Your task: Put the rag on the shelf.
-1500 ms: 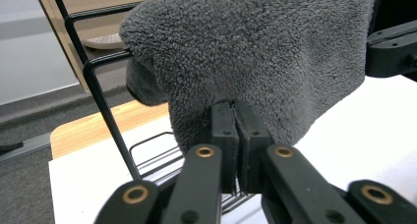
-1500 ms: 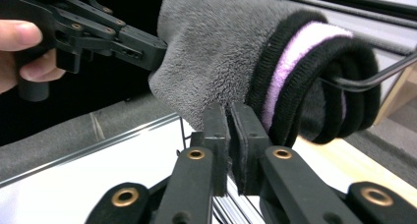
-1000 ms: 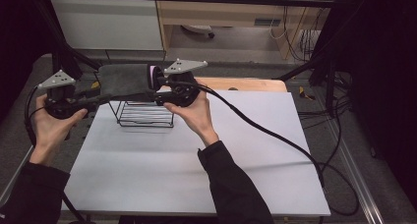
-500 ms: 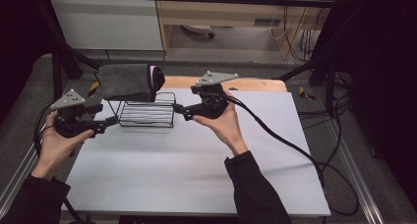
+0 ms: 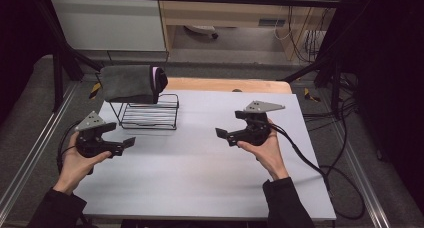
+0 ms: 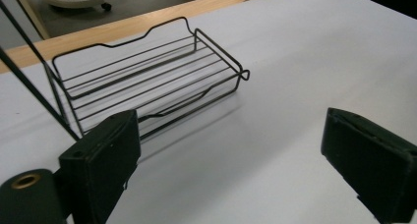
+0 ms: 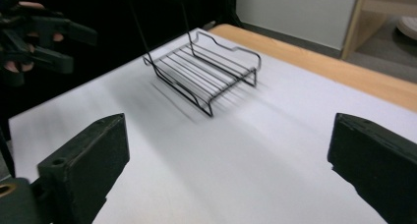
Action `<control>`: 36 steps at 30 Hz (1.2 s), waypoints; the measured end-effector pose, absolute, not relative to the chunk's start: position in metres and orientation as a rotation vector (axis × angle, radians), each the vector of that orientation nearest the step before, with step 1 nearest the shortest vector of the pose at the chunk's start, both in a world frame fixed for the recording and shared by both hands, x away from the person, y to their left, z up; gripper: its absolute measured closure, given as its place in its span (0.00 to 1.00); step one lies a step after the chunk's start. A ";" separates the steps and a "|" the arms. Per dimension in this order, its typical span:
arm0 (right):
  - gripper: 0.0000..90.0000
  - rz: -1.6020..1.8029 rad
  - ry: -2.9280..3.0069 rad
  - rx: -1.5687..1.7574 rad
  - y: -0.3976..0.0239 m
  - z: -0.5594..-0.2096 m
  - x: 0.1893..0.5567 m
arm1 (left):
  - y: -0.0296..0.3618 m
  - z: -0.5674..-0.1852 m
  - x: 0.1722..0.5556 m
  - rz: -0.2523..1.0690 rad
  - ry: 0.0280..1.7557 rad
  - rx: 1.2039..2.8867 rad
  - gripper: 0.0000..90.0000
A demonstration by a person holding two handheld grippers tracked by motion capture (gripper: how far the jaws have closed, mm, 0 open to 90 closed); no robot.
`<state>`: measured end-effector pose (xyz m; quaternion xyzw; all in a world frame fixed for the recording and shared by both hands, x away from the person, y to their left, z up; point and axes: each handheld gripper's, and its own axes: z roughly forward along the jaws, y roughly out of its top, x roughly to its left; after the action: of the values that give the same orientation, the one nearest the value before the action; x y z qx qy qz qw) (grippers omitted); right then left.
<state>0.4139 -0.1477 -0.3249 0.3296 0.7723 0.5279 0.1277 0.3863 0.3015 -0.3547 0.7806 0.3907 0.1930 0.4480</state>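
The cloth [image 5: 131, 83], a grey folded piece with a pink-edged end, lies draped over the top rail of the wire rack [image 5: 149, 116], hung there clear of the table [image 5: 210, 178], probably to air. Its long axis runs 9 to 3 o'clock in the high view, the pink end pointing to 3. The rack stands at the table's 11 o'clock corner. The left gripper [image 5: 129, 142] sits at 7 o'clock of the rack, the right gripper [image 5: 221, 133] at 4 o'clock, well apart from it. Both have just been opening; their jaws stand spread with nothing between, having let go.
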 end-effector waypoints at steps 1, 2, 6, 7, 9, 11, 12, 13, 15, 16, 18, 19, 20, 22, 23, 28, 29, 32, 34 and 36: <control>0.02 1.525 2.245 0.970 -0.153 -0.329 0.412 | 0.299 -0.358 0.386 0.468 0.967 1.925 0.08; 0.01 1.512 2.245 0.980 -0.158 -0.334 0.410 | 0.297 -0.363 0.385 0.460 0.965 1.923 0.08; 0.01 1.484 2.252 1.017 -0.179 -0.355 0.403 | 0.290 -0.379 0.383 0.448 0.948 1.932 0.08; 0.01 1.475 2.258 1.024 -0.184 -0.360 0.402 | 0.289 -0.383 0.382 0.452 0.943 1.938 0.08; 0.01 1.467 2.264 1.042 -0.193 -0.370 0.399 | 0.287 -0.391 0.381 0.450 0.938 1.940 0.08; 0.01 1.465 2.272 1.055 -0.200 -0.380 0.396 | 0.285 -0.397 0.380 0.447 0.932 1.951 0.08; 0.01 1.464 2.276 1.062 -0.204 -0.384 0.394 | 0.284 -0.401 0.380 0.446 0.934 1.955 0.08; 0.01 1.463 2.278 1.068 -0.207 -0.388 0.392 | 0.283 -0.404 0.379 0.443 0.933 1.966 0.08; 0.01 1.461 2.283 1.071 -0.212 -0.396 0.389 | 0.281 -0.410 0.379 0.438 0.929 1.981 0.08; 0.01 1.461 2.284 1.074 -0.215 -0.399 0.388 | 0.280 -0.413 0.378 0.437 0.924 1.993 0.08; 0.01 1.453 2.288 1.077 -0.221 -0.406 0.385 | 0.279 -0.418 0.377 0.434 0.920 2.005 0.08; 0.01 1.451 2.290 1.080 -0.224 -0.410 0.383 | 0.278 -0.421 0.376 0.429 0.920 2.014 0.08; 0.01 1.448 2.290 1.089 -0.227 -0.413 0.382 | 0.277 -0.423 0.376 0.429 0.915 2.026 0.08; 0.01 1.435 2.293 1.103 -0.234 -0.421 0.379 | 0.277 -0.427 0.375 0.426 0.916 2.035 0.08; 0.01 1.433 2.294 1.112 -0.237 -0.425 0.378 | 0.277 -0.428 0.375 0.425 0.913 2.040 0.08; 0.01 1.410 2.300 1.151 -0.253 -0.442 0.371 | 0.279 -0.437 0.373 0.428 0.908 2.050 0.08; 0.01 1.403 2.298 1.157 -0.255 -0.445 0.369 | 0.280 -0.438 0.373 0.428 0.911 2.051 0.08; 0.01 1.384 2.293 1.176 -0.262 -0.449 0.365 | 0.281 -0.443 0.371 0.425 0.913 2.061 0.08; 0.01 1.378 2.285 1.174 -0.265 -0.450 0.364 | 0.281 -0.444 0.370 0.421 0.912 2.064 0.08; 0.01 1.377 2.276 1.187 -0.267 -0.451 0.363 | 0.281 -0.444 0.369 0.420 0.904 2.064 0.08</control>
<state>0.3635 -0.2668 -0.4513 0.4049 0.7762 0.4695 0.1140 0.3693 0.2808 -0.4442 0.8205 0.3593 0.1669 0.4121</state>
